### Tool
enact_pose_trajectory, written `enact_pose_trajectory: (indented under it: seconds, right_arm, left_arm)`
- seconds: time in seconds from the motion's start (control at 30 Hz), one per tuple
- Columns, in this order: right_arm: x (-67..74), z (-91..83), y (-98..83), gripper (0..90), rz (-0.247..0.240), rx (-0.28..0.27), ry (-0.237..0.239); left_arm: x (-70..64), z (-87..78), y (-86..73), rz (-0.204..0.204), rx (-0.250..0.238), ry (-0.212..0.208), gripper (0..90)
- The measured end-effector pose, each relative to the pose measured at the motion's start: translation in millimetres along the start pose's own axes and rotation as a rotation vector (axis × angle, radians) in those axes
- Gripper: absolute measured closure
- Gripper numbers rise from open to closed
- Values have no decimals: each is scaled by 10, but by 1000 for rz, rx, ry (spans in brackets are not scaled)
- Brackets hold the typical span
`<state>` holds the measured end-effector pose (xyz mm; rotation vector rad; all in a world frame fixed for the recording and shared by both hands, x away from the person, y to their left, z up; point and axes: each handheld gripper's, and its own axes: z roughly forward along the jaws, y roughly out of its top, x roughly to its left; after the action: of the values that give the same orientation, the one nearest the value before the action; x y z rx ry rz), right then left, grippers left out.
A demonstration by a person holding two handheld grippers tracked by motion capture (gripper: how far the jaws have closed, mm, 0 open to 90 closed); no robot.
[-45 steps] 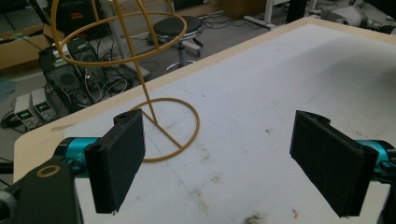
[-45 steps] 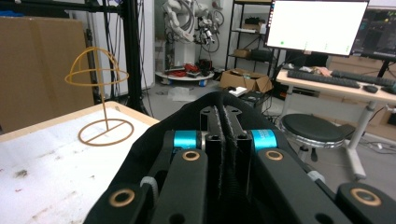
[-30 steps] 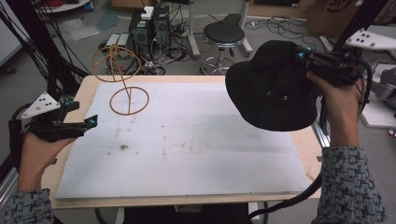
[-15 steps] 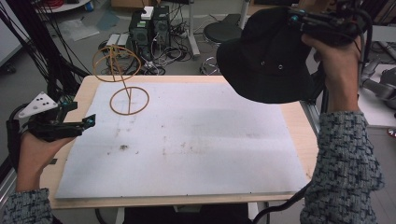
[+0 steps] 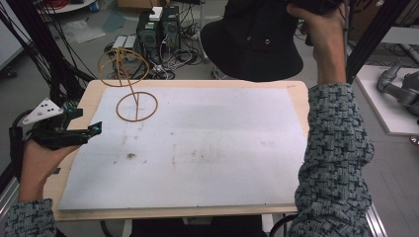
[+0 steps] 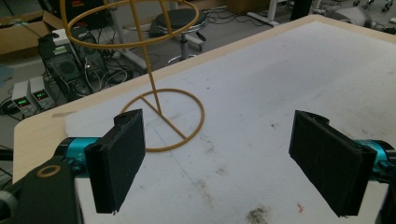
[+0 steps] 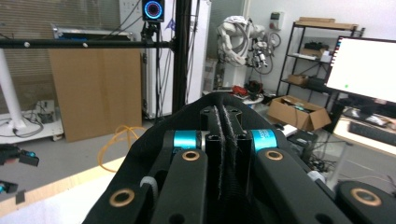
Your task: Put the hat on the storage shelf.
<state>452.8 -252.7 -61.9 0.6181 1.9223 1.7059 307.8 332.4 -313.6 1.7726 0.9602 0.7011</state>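
Observation:
A black bucket hat (image 5: 252, 42) hangs high above the table's far edge, held by its brim in my right gripper (image 7: 224, 140), which is shut on the fabric. In the right gripper view the hat (image 7: 154, 140) drapes around the jaws. A yellow wire hat stand (image 5: 133, 84) rises from its ring base at the far left of the white mat (image 5: 197, 148); the stand (image 6: 154, 93) is ahead of my left gripper (image 6: 229, 163). That left gripper (image 5: 84, 129) hovers open and empty at the table's left edge, jaws wide apart.
The wooden table (image 5: 89, 103) carries the stained mat. Behind it on the floor are electronics boxes (image 5: 158, 27) with cables and a stool (image 6: 180, 21). A black frame post (image 5: 370, 34) stands at the right, close to the raised arm.
My right gripper has lifted the hat up and toward the far side, from over the table's right corner to above its far edge. The left gripper has barely moved.

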Motion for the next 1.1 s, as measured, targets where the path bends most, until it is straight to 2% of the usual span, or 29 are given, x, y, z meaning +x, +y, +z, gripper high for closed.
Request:
enact_pose_trajectory:
  seconds: [0.2, 0.23, 0.5, 0.67, 0.7, 0.73, 0.83, 0.87, 0.9, 0.97, 1.1]
  right_arm:
    - [-11, 218, 20, 888, 11, -15, 25]
    - [-12, 298, 38, 888, 16, -21, 36]
    - [-17, 548, 135, 888, 11, -32, 58]
    - [13, 739, 179, 888, 18, -47, 83]
    - [26, 824, 185, 888, 18, -47, 90]
    - [26, 824, 185, 888, 18, -47, 90]
    - [88, 1006, 190, 888, 21, -43, 117]
    - [88, 1006, 190, 888, 21, -43, 117]
    - [121, 1099, 185, 888, 20, -37, 128]
    - [136, 1144, 183, 888, 18, -35, 133]
    - [191, 1340, 168, 888, 22, -37, 156]
  left_arm:
    - [-4, -16, 5, -1, -6, -4, 190]
    - [-5, -19, 5, -2, -7, -4, 190]
    - [17, -43, -5, -3, -5, 0, 190]
    - [22, -22, -23, -6, 2, -2, 190]
    - [17, -14, -26, -6, 2, -3, 190]
    - [14, -8, -26, -6, 4, -5, 190]
    - [9, 6, -32, -5, 7, -9, 190]
    - [9, 11, -35, -4, 9, -9, 190]
    - [8, 15, -38, -5, 12, -10, 190]
    - [6, 20, -41, -1, 15, -11, 190]
    - [-2, 10, -43, 1, 14, -13, 190]
